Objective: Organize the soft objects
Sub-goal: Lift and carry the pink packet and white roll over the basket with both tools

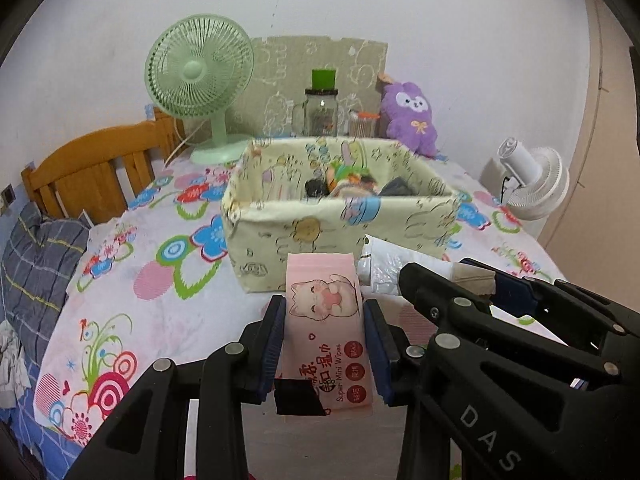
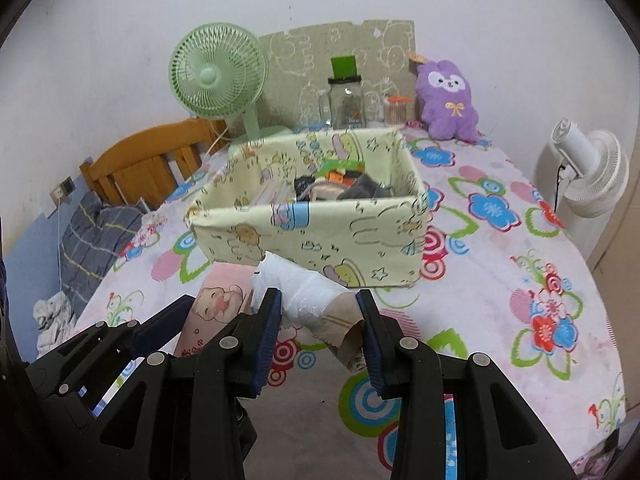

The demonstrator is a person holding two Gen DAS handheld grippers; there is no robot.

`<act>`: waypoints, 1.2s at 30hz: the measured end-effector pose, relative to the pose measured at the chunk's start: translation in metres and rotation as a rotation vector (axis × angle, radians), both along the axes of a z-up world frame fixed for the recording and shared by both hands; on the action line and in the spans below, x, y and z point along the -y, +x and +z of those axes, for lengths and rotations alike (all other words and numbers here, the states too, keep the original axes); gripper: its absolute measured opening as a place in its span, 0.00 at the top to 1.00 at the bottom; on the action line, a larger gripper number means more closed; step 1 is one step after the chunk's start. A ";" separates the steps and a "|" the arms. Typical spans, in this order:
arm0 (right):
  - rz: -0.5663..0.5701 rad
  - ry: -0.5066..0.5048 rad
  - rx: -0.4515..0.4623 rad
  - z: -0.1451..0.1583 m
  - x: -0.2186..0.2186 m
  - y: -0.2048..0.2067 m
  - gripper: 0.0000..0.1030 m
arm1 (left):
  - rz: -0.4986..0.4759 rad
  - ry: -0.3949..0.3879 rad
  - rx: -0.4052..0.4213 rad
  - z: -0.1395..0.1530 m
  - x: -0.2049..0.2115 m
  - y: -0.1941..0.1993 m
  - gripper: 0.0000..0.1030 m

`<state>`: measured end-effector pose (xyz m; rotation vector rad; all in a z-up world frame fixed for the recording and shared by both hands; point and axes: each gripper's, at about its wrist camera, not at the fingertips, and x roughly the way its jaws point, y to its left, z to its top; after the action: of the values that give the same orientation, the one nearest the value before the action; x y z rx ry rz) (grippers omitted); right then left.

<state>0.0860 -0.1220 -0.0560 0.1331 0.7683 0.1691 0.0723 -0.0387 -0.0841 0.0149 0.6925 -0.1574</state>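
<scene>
My left gripper [image 1: 325,312] is shut on a pink pack of mini wipes [image 1: 326,320] with a cat drawing, held above the bed just in front of the yellow fabric box [image 1: 340,236]. My right gripper [image 2: 320,312] is shut on a white plastic-wrapped paper roll [image 2: 308,300], also held in front of the box [image 2: 320,236]. The two grippers are side by side; the right one shows in the left wrist view [image 1: 448,280] with the roll [image 1: 384,264]. The pink pack shows at the left of the right wrist view [image 2: 212,304]. The box holds several small items.
A green desk fan [image 1: 200,76], a glass jar with a green lid [image 1: 321,112], a small container [image 1: 362,122] and a purple plush toy [image 1: 410,114] stand behind the box. A white fan [image 2: 588,172] stands right of the bed. A wooden headboard [image 1: 96,172] and a plaid pillow [image 1: 36,264] are at the left.
</scene>
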 end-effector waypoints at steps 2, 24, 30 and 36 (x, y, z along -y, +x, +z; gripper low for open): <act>-0.005 -0.002 0.013 0.007 0.001 -0.002 0.60 | -0.003 -0.002 0.011 0.006 0.001 -0.001 0.62; -0.031 -0.008 0.111 0.071 0.006 -0.016 0.60 | -0.021 -0.011 0.104 0.064 0.004 -0.012 0.62; -0.035 -0.005 0.122 0.079 0.009 -0.010 0.60 | -0.023 -0.012 0.115 0.070 0.004 -0.007 0.62; -0.038 -0.003 0.129 0.083 0.011 -0.002 0.60 | -0.024 -0.011 0.122 0.075 0.006 0.002 0.62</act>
<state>0.0844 -0.1333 0.0275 0.1325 0.6374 0.1390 0.0746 -0.0442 -0.0087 0.0218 0.5703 -0.1823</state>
